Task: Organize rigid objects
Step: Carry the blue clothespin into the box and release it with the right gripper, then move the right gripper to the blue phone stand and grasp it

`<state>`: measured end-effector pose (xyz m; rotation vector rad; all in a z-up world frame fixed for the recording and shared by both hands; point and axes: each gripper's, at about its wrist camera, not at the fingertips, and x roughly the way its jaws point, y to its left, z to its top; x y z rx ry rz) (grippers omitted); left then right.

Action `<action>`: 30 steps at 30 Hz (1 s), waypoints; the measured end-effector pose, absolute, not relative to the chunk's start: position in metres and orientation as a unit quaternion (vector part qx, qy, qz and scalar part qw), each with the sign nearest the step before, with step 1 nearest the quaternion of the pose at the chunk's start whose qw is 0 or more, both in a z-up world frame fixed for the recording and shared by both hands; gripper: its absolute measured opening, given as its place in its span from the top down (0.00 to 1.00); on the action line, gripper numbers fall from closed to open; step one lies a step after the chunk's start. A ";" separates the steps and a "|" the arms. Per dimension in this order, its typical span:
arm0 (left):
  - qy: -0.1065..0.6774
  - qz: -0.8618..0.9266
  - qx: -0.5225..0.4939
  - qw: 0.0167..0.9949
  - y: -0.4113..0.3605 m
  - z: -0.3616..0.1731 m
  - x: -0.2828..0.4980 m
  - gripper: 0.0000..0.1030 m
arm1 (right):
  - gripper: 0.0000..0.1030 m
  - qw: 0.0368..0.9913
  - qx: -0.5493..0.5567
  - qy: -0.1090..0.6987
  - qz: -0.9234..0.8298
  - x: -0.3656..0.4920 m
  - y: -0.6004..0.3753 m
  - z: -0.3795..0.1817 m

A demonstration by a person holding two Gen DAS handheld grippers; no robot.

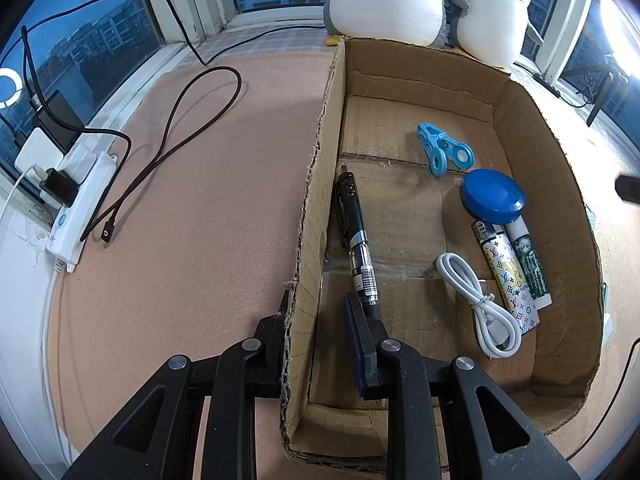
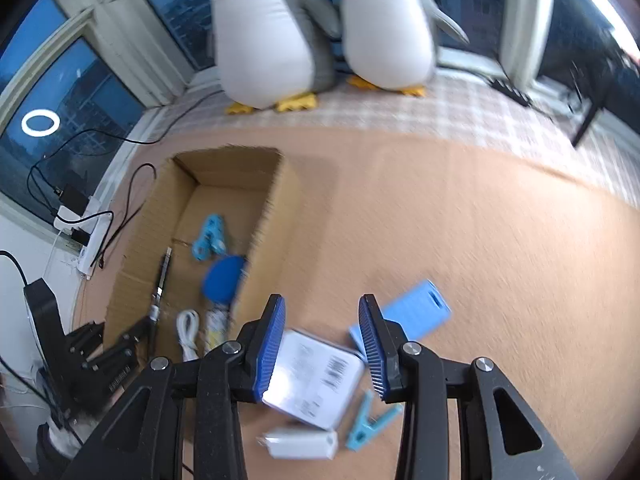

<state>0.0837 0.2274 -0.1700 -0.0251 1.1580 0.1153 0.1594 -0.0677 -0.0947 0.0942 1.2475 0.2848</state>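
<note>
A cardboard box point(image 1: 520, 128) holds a black pen point(image 1: 356, 236), a blue clip point(image 1: 442, 148), a blue round lid point(image 1: 494, 196), a patterned lighter point(image 1: 508, 276), a white tube point(image 1: 532, 264) and a coiled white cable point(image 1: 480, 304). My left gripper point(image 1: 320, 312) is open and straddles the box's left wall; its right finger is next to the pen. My right gripper point(image 2: 322, 320) is open above a white flat box point(image 2: 316, 376) on the mat. A blue card point(image 2: 412, 316), a blue peg point(image 2: 370, 420) and a white stick point(image 2: 300, 444) lie beside it.
A white power strip point(image 1: 80, 200) with plugs and black cables point(image 1: 168, 132) lies at the left on the brown mat point(image 1: 200, 200). Two plush penguins point(image 2: 320, 28) stand at the window behind the box point(image 2: 224, 184). The right wrist view is blurred.
</note>
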 end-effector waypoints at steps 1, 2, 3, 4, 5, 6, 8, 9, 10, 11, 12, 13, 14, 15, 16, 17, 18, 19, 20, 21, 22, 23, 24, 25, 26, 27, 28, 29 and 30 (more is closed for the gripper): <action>0.547 0.055 -0.011 0.835 0.227 -0.170 0.084 0.77 | 0.66 0.800 0.044 0.586 0.122 0.158 -0.075 -0.099; 0.547 0.055 -0.011 0.835 0.227 -0.170 0.084 0.77 | 0.66 0.797 0.046 0.591 0.116 0.157 -0.081 -0.102; 0.547 0.055 -0.011 0.835 0.227 -0.170 0.084 0.77 | 0.66 0.794 0.050 0.596 0.110 0.157 -0.086 -0.106; 0.547 0.055 -0.011 0.835 0.227 -0.170 0.084 0.77 | 0.66 0.788 0.061 0.604 0.102 0.158 -0.092 -0.112; 0.547 0.055 -0.011 0.835 0.227 -0.170 0.084 0.77 | 0.66 0.784 0.069 0.609 0.099 0.159 -0.095 -0.115; 0.547 0.055 -0.011 0.835 0.227 -0.170 0.084 0.77 | 0.66 0.777 0.084 0.617 0.093 0.160 -0.099 -0.121; 0.547 0.055 -0.011 0.835 0.227 -0.170 0.084 0.77 | 0.66 0.765 0.105 0.630 0.086 0.161 -0.103 -0.129; 0.547 0.055 -0.012 0.835 0.228 -0.170 0.084 0.77 | 0.66 0.757 0.119 0.637 0.086 0.163 -0.104 -0.134; 0.547 0.054 -0.012 0.835 0.227 -0.170 0.084 0.77 | 0.66 0.752 0.128 0.641 0.087 0.163 -0.104 -0.138; 0.547 0.054 -0.012 0.835 0.227 -0.170 0.084 0.77 | 0.66 0.747 0.136 0.645 0.086 0.163 -0.104 -0.141; 0.547 0.054 -0.013 0.835 0.228 -0.169 0.084 0.77 | 0.66 0.743 0.142 0.649 0.084 0.163 -0.104 -0.145; 0.547 0.054 -0.013 0.835 0.228 -0.169 0.084 0.77 | 0.66 0.738 0.150 0.654 0.079 0.164 -0.104 -0.149; 0.547 0.054 -0.014 0.835 0.228 -0.169 0.084 0.77 | 0.66 0.734 0.154 0.657 0.077 0.165 -0.104 -0.152; 0.547 0.054 -0.014 0.836 0.228 -0.169 0.084 0.77 | 0.66 0.730 0.160 0.660 0.072 0.165 -0.105 -0.155; 0.547 0.054 -0.014 0.836 0.228 -0.169 0.084 0.77 | 0.66 0.728 0.166 0.661 0.068 0.165 -0.106 -0.157; 0.546 0.053 -0.015 0.836 0.228 -0.169 0.084 0.77 | 0.66 0.727 0.173 0.661 0.066 0.165 -0.107 -0.159; 0.546 0.053 -0.015 0.836 0.228 -0.169 0.085 0.77 | 0.66 0.725 0.178 0.663 0.064 0.167 -0.108 -0.160; 0.546 0.053 -0.015 0.836 0.228 -0.169 0.085 0.77 | 0.66 0.722 0.184 0.664 0.060 0.167 -0.110 -0.161; 0.546 0.053 -0.015 0.836 0.228 -0.169 0.085 0.77 | 0.66 0.721 0.190 0.664 0.058 0.168 -0.110 -0.162; 0.546 0.053 -0.015 0.836 0.228 -0.169 0.085 0.77 | 0.66 0.719 0.197 0.664 0.057 0.170 -0.111 -0.164; 0.546 0.053 -0.015 0.836 0.227 -0.169 0.084 0.77 | 0.66 0.717 0.200 0.665 0.055 0.170 -0.112 -0.166; 0.546 0.053 -0.015 0.836 0.227 -0.169 0.084 0.77 | 0.66 0.715 0.204 0.666 0.051 0.172 -0.113 -0.168; 0.546 0.052 -0.015 0.836 0.228 -0.169 0.085 0.76 | 0.66 0.714 0.208 0.667 0.047 0.174 -0.113 -0.171; 0.546 0.052 -0.016 0.836 0.227 -0.169 0.085 0.76 | 0.66 0.711 0.217 0.667 0.043 0.175 -0.115 -0.173; 0.546 0.052 -0.016 0.836 0.228 -0.169 0.085 0.76 | 0.65 0.713 0.221 0.664 0.042 0.177 -0.116 -0.173; 0.546 0.052 -0.016 0.836 0.228 -0.170 0.085 0.76 | 0.64 0.715 0.220 0.663 0.040 0.179 -0.115 -0.173; 0.546 0.052 -0.016 0.836 0.227 -0.169 0.085 0.76 | 0.64 0.717 0.216 0.662 0.038 0.181 -0.115 -0.172; 0.546 0.052 -0.016 0.836 0.227 -0.169 0.085 0.76 | 0.64 0.718 0.214 0.661 0.037 0.184 -0.113 -0.172; 0.546 0.052 -0.016 0.836 0.228 -0.170 0.085 0.76 | 0.64 0.719 0.212 0.661 0.036 0.186 -0.112 -0.172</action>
